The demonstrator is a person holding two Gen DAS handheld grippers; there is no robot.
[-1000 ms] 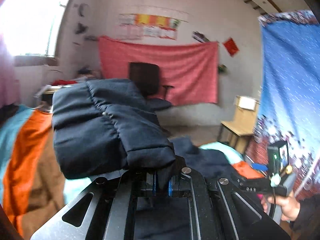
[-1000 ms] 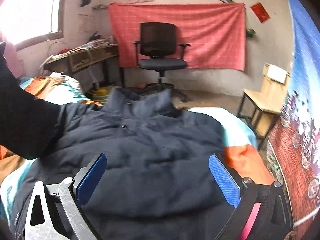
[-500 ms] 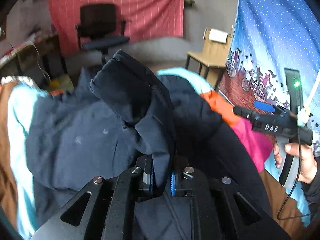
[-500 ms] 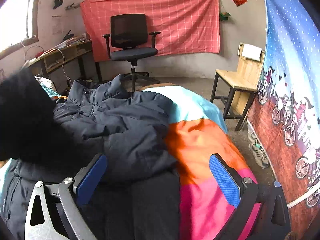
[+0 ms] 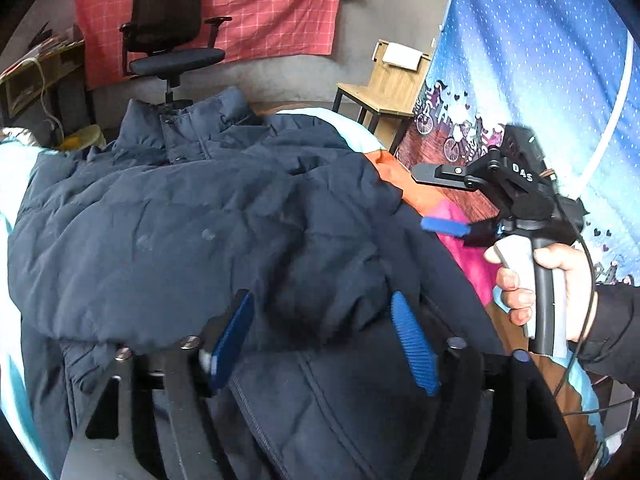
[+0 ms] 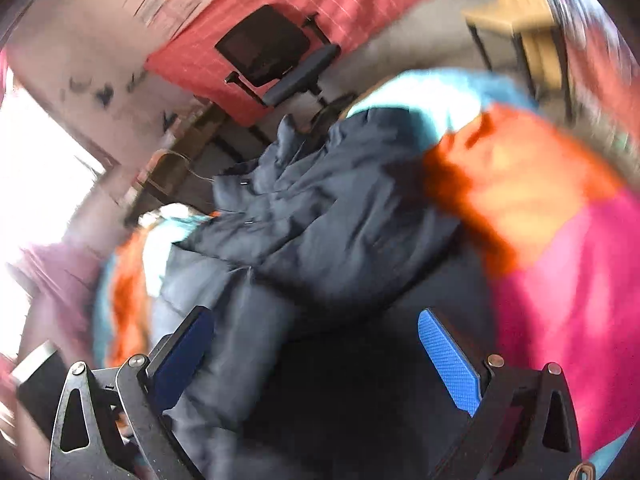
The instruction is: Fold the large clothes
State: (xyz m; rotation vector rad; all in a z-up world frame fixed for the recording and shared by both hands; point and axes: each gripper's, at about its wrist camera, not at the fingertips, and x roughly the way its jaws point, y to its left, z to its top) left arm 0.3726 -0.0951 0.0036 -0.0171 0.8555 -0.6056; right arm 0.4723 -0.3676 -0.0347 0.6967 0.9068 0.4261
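Observation:
A navy padded jacket [image 5: 200, 208] lies front up on the bed, collar toward the far end, with one sleeve folded across its chest. My left gripper [image 5: 320, 320] hovers low over the near part of the jacket. Its jaws are opening, and the blue pads [image 5: 232, 332] stand apart without pressing on the fabric below them. My right gripper [image 5: 436, 200], held by a hand [image 5: 532, 280], is open at the jacket's right edge. In the tilted, blurred right wrist view the jacket [image 6: 320, 208] fills the middle, and the right gripper [image 6: 316, 328] is open with nothing pinched.
The bed cover [image 5: 460, 240] has turquoise, orange and pink patches. A black office chair [image 5: 168, 36] and a desk [image 5: 36, 76] stand beyond the bed. A wooden chair [image 5: 384, 84] and a blue patterned curtain [image 5: 540, 60] are at the right.
My left gripper came down with the sleeve pinched, then let go; the sleeve now lies across the jacket. The right gripper rolled and shifted sideways, staying open.

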